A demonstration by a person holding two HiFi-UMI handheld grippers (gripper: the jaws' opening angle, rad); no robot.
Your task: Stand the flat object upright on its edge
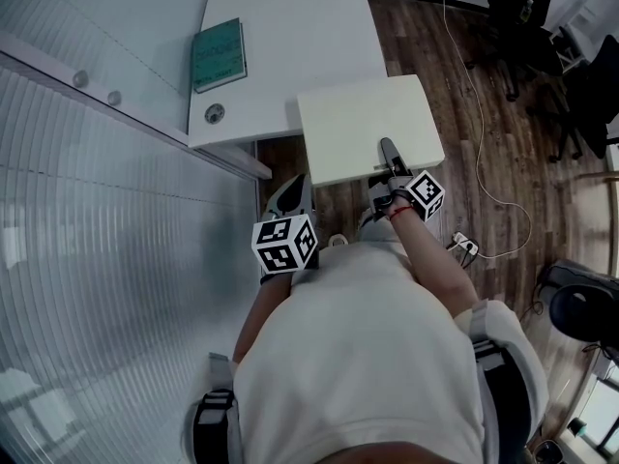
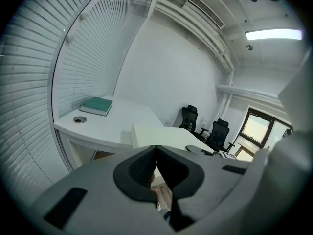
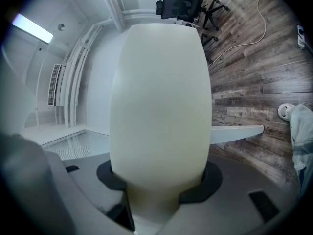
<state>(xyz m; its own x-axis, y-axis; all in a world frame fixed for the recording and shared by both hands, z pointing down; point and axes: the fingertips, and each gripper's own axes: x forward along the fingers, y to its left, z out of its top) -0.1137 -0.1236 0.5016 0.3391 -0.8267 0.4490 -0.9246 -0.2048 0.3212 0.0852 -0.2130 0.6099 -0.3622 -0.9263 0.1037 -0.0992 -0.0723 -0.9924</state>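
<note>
A cream flat board [image 1: 363, 124] lies level, its far part at the white desk's [image 1: 290, 37] near corner and its near part out over the wooden floor. My right gripper [image 1: 388, 150] is shut on the middle of the board's near edge. In the right gripper view the board [image 3: 161, 106] fills the space between the pads of the right gripper [image 3: 160, 179]. My left gripper [image 1: 290, 196] hangs close to the person's body, left of the board and apart from it. The left gripper [image 2: 156, 151] has its jaws shut on nothing, and the board [image 2: 156, 133] shows beyond them.
A green book [image 1: 219, 54] lies flat at the desk's far left, with a round cable grommet [image 1: 214, 114] nearer. A glass wall with blinds [image 1: 87, 211] runs along the left. Black office chairs [image 1: 527, 17] and a loose cable [image 1: 484, 162] are on the floor to the right.
</note>
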